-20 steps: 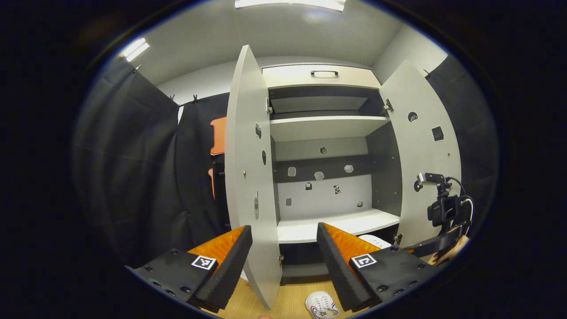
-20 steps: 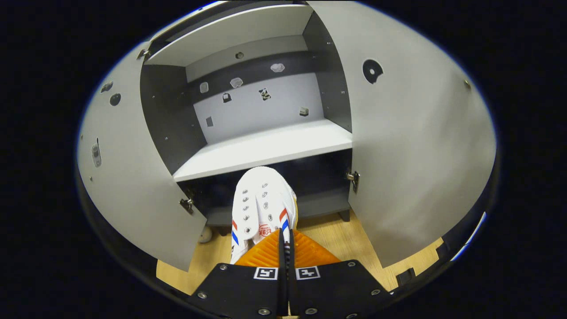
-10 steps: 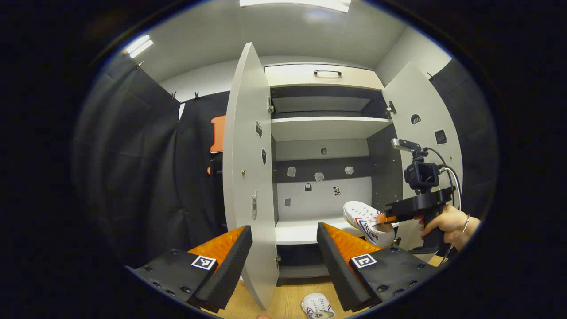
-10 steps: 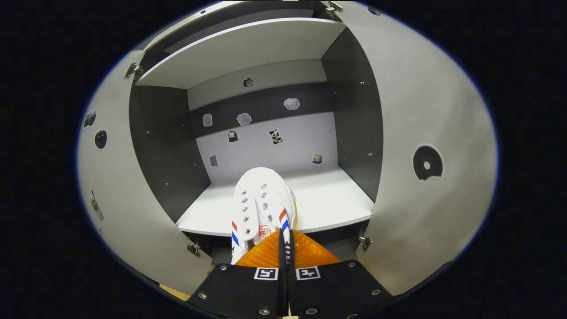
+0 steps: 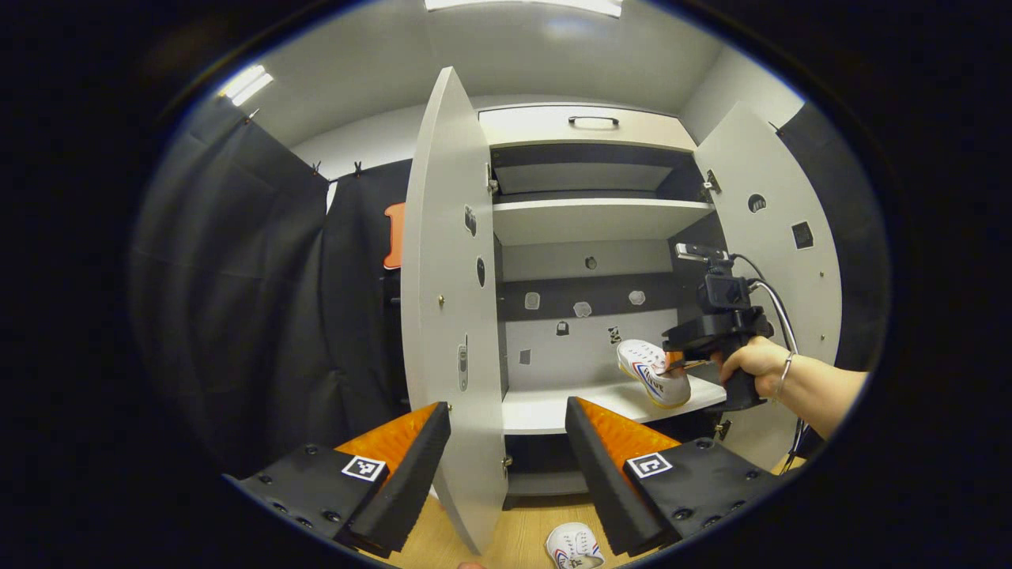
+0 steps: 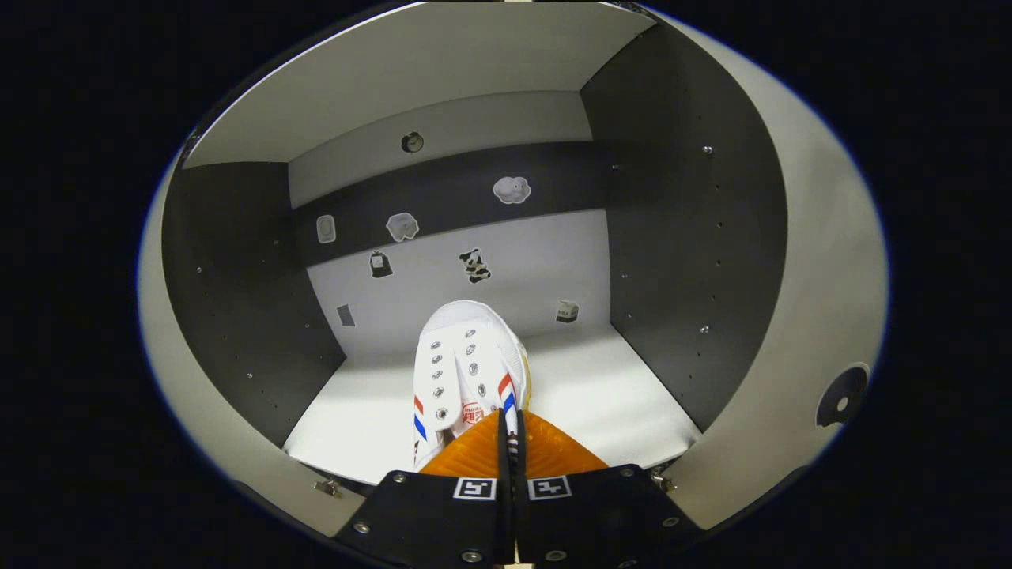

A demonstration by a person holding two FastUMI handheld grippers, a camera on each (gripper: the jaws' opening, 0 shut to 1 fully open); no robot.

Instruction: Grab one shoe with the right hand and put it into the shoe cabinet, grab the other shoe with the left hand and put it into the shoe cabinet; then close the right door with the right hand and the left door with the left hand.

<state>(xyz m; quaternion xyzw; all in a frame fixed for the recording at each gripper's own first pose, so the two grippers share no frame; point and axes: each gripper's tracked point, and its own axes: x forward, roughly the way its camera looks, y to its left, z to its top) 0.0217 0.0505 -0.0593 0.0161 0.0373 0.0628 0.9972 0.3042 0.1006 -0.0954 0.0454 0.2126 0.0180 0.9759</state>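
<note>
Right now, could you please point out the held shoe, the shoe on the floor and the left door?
held shoe (image 6: 466, 371): right gripper view, laced upper.
shoe on the floor (image 5: 575, 545): left gripper view, its top.
left door (image 5: 447, 261): left gripper view, inner face.

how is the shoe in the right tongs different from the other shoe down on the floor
The held shoe is clamped in the shut right tongs over the white shelf, inside the cabinet; the floor shoe lies ungripped on the wooden floor below the open left tongs. Both are white with red-and-blue stripes.
</note>
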